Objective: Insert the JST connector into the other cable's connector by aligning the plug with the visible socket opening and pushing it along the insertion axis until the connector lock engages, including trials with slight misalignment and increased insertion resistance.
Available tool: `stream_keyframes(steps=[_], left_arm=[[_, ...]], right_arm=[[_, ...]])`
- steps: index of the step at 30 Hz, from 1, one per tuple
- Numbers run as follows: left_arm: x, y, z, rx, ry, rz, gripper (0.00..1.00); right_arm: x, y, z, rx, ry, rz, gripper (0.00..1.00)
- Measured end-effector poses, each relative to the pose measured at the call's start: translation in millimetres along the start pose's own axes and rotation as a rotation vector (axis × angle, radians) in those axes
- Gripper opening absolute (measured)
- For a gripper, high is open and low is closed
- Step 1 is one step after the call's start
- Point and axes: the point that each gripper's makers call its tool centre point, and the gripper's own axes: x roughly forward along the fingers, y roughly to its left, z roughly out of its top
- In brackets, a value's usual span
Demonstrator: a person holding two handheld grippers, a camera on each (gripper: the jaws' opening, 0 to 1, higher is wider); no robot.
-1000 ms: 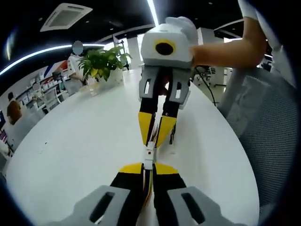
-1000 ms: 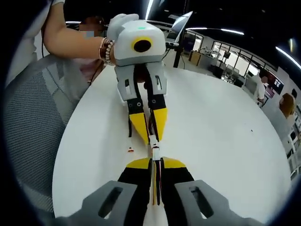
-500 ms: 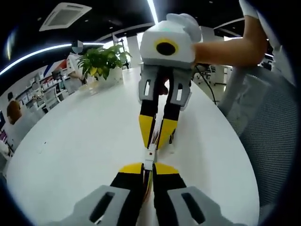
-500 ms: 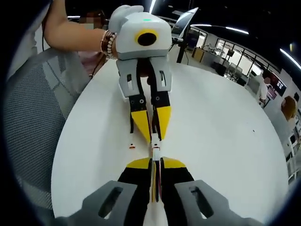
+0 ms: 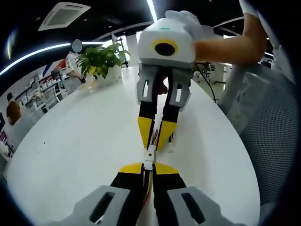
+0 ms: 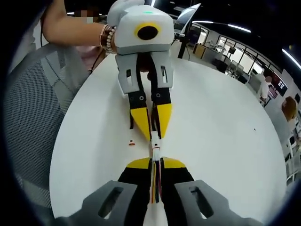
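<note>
Left gripper [image 5: 148,165] and right gripper [image 6: 155,161] each pinch a cable connector [image 5: 149,154], tips meeting

- left gripper [image 5: 147,168] pinches a white connector [image 5: 148,158] and its coloured wires between closed jaws.
- right gripper [image 5: 155,141], opposite, clamps the mating cable, tips meeting the connector.
- white bench [image 5: 80,136] below; potted plant [image 5: 101,61] at its far edge.

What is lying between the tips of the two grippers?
The white JST connectors, meeting end to end, bridge left gripper and right gripper in the left gripper view.
</note>
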Motion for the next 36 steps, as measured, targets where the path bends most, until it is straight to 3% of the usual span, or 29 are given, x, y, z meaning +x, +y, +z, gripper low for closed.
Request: stream_keyframes(steps=[9, 36], left_arm=[[8.2, -5.9, -0.3, 0.053, 0.033, -0.013, 0.00], [4.4, 0.8, 3.8, 0.023, -0.010, 0.019, 0.00]], right_arm=[[5.8, 3.7, -2.8, -0.048, 0.053, 0.011, 0.04], [0.6, -2.9, 3.3, -0.016, 0.012, -0.022, 0.04]])
